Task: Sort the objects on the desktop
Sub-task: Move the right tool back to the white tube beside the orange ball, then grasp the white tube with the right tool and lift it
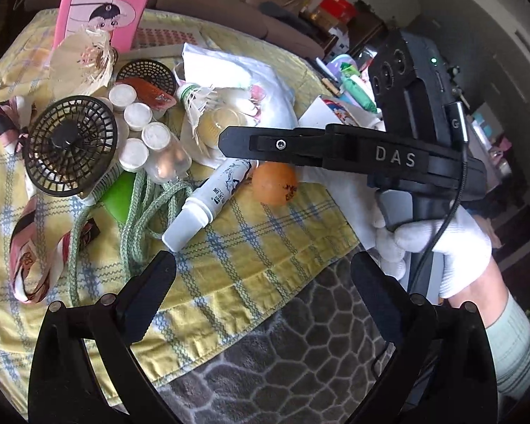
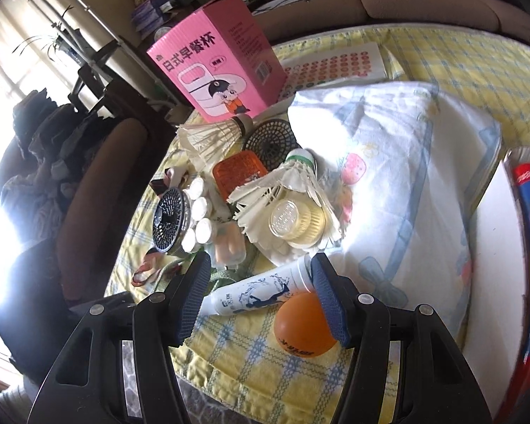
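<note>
The left tongs (image 1: 261,279) are released, fingers spread wide and empty, positioned over the near edge of the desk (image 1: 229,265), which is covered by a yellow plaid cloth. The right tongs (image 2: 261,293) are also released and grasp nothing; they sit low over the cloth with the orange ball (image 2: 302,325) and the white tube (image 2: 258,295) lying between their blue pads (image 2: 194,300). In the left wrist view, the right tongs (image 1: 229,139) reach in from the right, held by a white-gloved hand (image 1: 438,243), with their tips above the orange ball (image 1: 275,183) and white tube (image 1: 208,201). The ball rests just beside the tube. Further in lies a cluster: a black round grille (image 1: 70,145), white-capped bottles (image 1: 141,130), a green cord (image 1: 137,212), shuttlecocks (image 2: 282,190) and an orange packet (image 2: 238,171). A pink box (image 2: 219,67) stands upright behind the cluster.
</note>
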A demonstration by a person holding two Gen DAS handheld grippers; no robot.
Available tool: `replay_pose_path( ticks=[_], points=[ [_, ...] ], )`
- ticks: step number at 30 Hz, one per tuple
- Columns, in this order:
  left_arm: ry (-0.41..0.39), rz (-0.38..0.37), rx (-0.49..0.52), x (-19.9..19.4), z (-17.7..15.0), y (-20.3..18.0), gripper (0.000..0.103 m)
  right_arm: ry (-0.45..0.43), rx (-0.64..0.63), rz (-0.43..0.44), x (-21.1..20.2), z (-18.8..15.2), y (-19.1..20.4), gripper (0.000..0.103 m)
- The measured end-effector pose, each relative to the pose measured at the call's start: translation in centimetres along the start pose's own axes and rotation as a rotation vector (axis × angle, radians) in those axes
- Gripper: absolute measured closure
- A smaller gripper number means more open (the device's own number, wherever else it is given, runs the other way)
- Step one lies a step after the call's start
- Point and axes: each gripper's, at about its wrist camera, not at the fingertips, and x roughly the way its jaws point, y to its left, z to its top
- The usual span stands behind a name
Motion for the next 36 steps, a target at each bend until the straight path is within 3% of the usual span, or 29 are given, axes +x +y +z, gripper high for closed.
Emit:
replay_pose_path(
  ticks=[8,16,22,26,36],
  points=[
    [0.009,0.018,-0.002,1.1,0.1,0.2,0.005,0.040,0.009,0.029,0.3,-0.5,0.5,0.047],
    [-0.036,0.066,-0.041,-1.4,-0.2,2.0,0.006,0.030,-0.010,0.032,-0.1,-0.5,0.8,0.047],
    [-0.022,0.037,-0.043,-0.6,0.1,1.6,0.007,0.036,-0.011,0.034,0.3,-0.6,1.3,0.047],
    [-0.012,0.091,-0.068,-1.0,-0.2,2.0,0.009,0.043,-0.005,0.030,0.4,-0.8,1.1,0.047],
    [-0.005,0.068,-0.088,-1.4,-0.5,2.1,0.009,0.043,-0.002,0.046,0.8,-1.1,1.3,0.047]
  ],
)
